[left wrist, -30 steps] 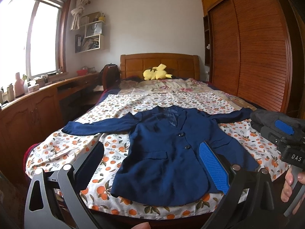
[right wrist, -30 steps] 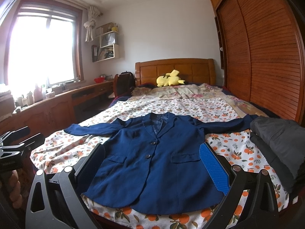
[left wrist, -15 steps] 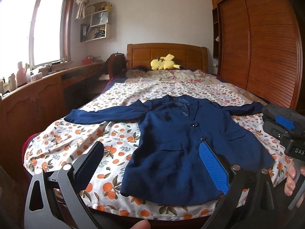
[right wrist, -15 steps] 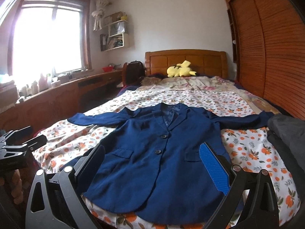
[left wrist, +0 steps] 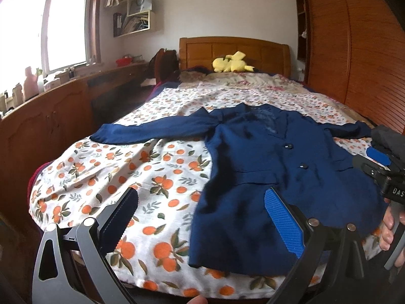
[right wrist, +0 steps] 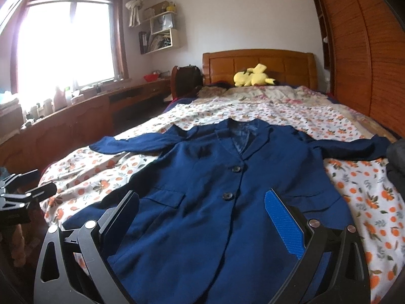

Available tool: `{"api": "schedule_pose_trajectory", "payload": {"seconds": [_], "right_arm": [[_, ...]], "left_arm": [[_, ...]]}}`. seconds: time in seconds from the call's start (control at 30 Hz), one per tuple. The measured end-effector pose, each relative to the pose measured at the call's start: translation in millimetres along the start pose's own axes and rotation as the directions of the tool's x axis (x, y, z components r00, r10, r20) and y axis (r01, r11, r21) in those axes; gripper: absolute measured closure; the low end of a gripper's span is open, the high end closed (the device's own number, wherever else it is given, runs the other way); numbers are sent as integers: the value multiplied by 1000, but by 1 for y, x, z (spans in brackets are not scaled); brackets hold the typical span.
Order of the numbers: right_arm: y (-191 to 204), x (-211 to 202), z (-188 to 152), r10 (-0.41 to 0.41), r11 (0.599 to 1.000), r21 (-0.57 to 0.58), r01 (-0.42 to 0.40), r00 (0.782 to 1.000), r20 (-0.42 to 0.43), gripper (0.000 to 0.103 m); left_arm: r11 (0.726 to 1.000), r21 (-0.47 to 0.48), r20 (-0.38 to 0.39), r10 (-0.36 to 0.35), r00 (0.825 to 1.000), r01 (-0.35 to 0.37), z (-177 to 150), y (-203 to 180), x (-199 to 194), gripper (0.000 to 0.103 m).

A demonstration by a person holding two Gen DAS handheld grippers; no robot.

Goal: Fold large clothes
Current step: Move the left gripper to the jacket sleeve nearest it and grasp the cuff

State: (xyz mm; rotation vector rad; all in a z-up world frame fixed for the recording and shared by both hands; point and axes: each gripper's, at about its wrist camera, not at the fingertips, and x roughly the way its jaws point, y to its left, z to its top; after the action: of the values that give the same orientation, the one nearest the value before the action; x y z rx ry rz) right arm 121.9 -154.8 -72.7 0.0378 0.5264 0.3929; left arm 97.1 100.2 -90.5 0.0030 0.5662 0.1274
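the jacket (right wrist: 202,202) lies face up on the bed (right wrist: 367,202), buttoned, both sleeves spread out to the sides and its hem at the near edge. no fold shows anywhere in it, so the task looks to be at its very start: sleeves, sides and the final doubling over are all left to do.

the left gripper (left wrist: 200,217) hangs above the sheet and the jacket's left edge, its jaws wide apart and holding nothing. the right gripper (right wrist: 202,217) hangs over the jacket's lower front, jaws likewise spread and empty; neither touches the cloth.

a dark pile (left wrist: 389,139) sits at the bed's right side, near the end of one sleeve; whether it is clothing already folded cannot be told. a yellow toy (right wrist: 253,76) rests by the headboard, well apart from the work.

the first grasp is probably a sleeve or a hem corner.
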Motion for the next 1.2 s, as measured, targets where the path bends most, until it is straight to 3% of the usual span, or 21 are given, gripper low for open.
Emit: {"api": "schedule_pose_trajectory", "payload": {"seconds": [0.5, 0.87, 1.0, 1.2], "right_arm": [[19, 85, 26, 101, 990, -91, -104, 994, -40, 7], [53, 156, 30, 102, 972, -205, -115, 992, -71, 7], [46, 173, 21, 128, 974, -169, -147, 984, -123, 7], [34, 175, 20, 160, 980, -101, -173, 979, -124, 7]], "left_arm": [[994, -25, -89, 103, 991, -105, 5, 45, 50, 2], [996, -22, -161, 81, 984, -86, 12, 79, 105, 2], [996, -44, -176, 66, 982, -75, 27, 93, 132, 3], [995, -61, -184, 63, 981, -76, 57, 110, 172, 3]]}}
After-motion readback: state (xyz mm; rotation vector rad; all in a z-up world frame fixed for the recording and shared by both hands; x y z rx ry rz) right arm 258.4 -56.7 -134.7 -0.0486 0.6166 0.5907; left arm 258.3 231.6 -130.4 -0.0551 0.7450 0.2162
